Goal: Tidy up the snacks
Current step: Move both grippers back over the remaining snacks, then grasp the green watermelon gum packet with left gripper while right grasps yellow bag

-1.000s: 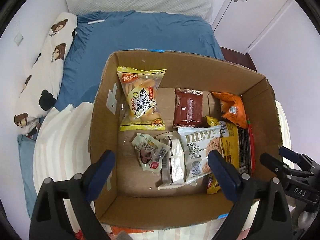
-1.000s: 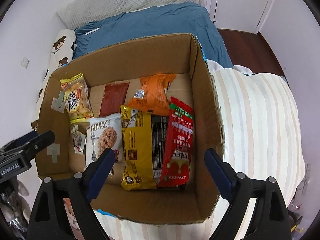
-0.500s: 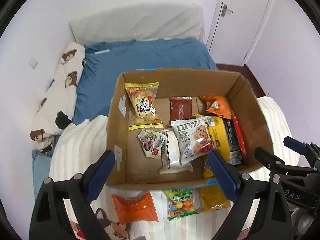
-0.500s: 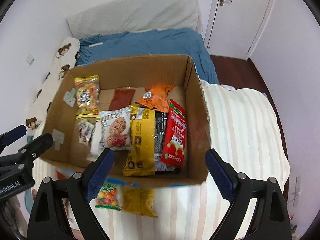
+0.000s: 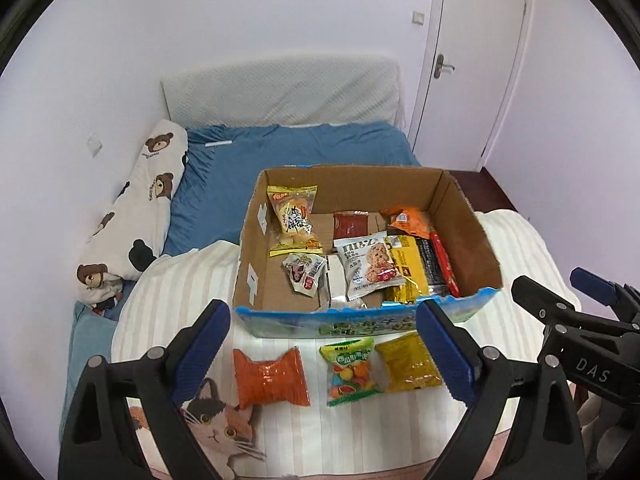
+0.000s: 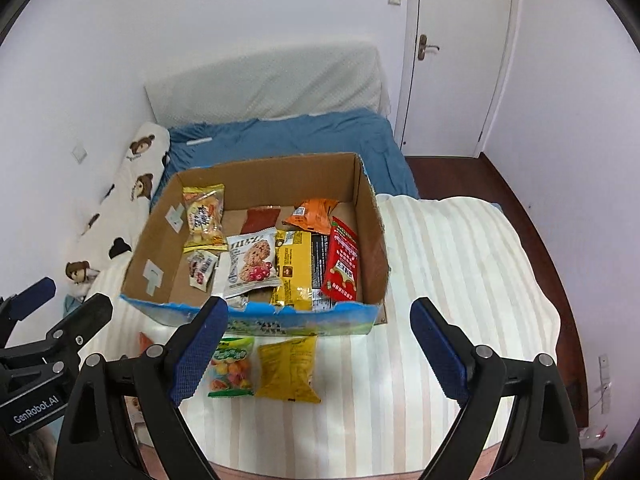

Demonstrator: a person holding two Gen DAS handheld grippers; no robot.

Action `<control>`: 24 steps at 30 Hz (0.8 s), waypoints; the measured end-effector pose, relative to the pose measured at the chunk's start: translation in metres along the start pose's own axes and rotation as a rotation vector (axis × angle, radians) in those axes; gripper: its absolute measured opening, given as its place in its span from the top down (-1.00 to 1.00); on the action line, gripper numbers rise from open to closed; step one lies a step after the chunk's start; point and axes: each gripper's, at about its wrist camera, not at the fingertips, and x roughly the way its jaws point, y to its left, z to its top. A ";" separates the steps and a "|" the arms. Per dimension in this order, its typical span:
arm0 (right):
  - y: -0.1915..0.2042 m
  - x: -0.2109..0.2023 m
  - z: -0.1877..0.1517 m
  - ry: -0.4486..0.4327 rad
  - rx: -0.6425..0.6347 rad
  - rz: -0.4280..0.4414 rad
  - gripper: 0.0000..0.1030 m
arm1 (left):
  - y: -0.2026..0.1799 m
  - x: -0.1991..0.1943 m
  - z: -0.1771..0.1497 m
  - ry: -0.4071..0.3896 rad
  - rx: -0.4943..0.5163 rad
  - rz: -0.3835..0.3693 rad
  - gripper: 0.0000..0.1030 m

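Bedroom bed (image 5: 520, 248) carries the cardboard box (image 5: 472, 240); both grippers, fingers wide open and empty, have pulled back, revealing three packets still outside it.

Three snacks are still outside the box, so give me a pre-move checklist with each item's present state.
1. Left tongs empty and open: ok.
2. Right tongs empty and open: ok.
3. Loose snacks in plain sight on the striped blanket: orange packet, candy bag, yellow packet: ok.
4. All snacks inside the cardboard box: not ok, those three lie in front of it.
5. Free floor space in the box for more: ok, bare cardboard shows at its left side.
6. More snacks hidden behind the tongs or the box: cannot tell.
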 end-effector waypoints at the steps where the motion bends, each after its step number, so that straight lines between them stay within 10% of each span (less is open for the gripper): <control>1: 0.000 -0.005 -0.002 -0.005 0.001 0.005 -0.83 | 0.000 -0.006 -0.003 -0.007 -0.002 0.004 -0.85; 10: -0.016 -0.016 -0.034 0.031 0.084 0.121 -0.91 | 0.006 -0.014 -0.033 0.012 -0.052 0.008 -1.00; 24: -0.015 0.144 -0.095 0.353 0.138 0.162 -0.89 | 0.055 0.083 -0.125 0.264 -0.163 0.205 -1.00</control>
